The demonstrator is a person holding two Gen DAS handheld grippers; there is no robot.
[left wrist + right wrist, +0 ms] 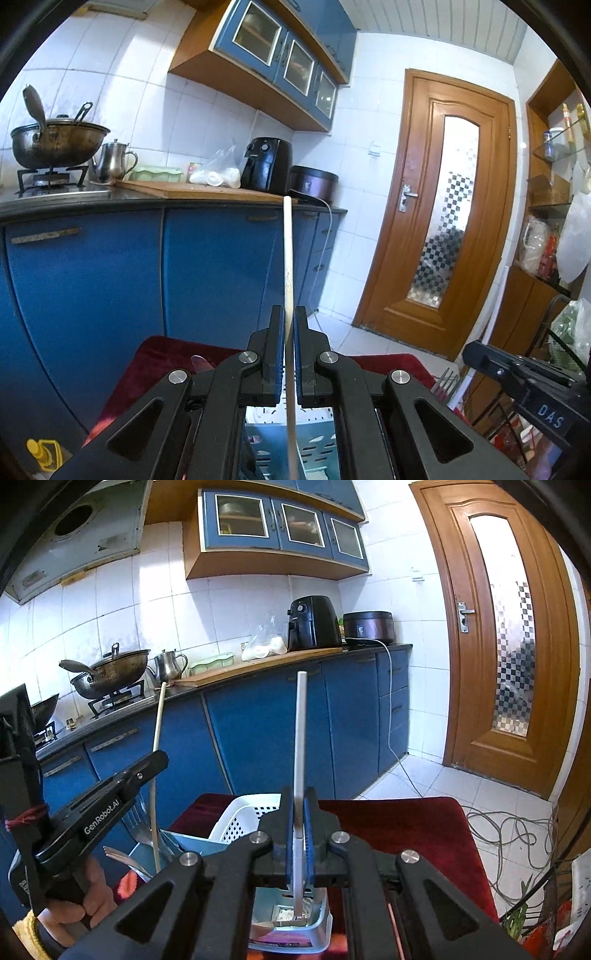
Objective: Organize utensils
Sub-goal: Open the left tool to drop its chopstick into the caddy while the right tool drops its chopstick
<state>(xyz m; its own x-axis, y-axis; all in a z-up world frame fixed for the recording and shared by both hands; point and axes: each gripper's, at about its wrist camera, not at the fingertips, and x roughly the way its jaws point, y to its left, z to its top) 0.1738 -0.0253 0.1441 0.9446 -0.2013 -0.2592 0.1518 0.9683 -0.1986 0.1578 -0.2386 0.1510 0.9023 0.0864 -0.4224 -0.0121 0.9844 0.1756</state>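
My left gripper (289, 314) is shut on a long pale wooden stick (288, 258) that points up and away. The stick's lower end runs down towards a light blue slotted basket (317, 450). My right gripper (298, 794) is shut on a flat white utensil handle (300, 731) standing nearly upright. The handle's lower end reaches into the light blue basket (321, 919). In the right wrist view the left gripper (147, 768) shows at the left with the wooden stick (159, 731). Forks (138, 823) and a spoon (122, 856) stand beside it.
A white perforated basket (240, 819) sits behind the blue one on a red cloth (406, 834). Blue cabinets (258, 731) with a counter, wok (110, 672) and air fryer (314, 624) lie ahead. A wooden door (509, 646) is at the right and cables (509, 849) lie on the floor.
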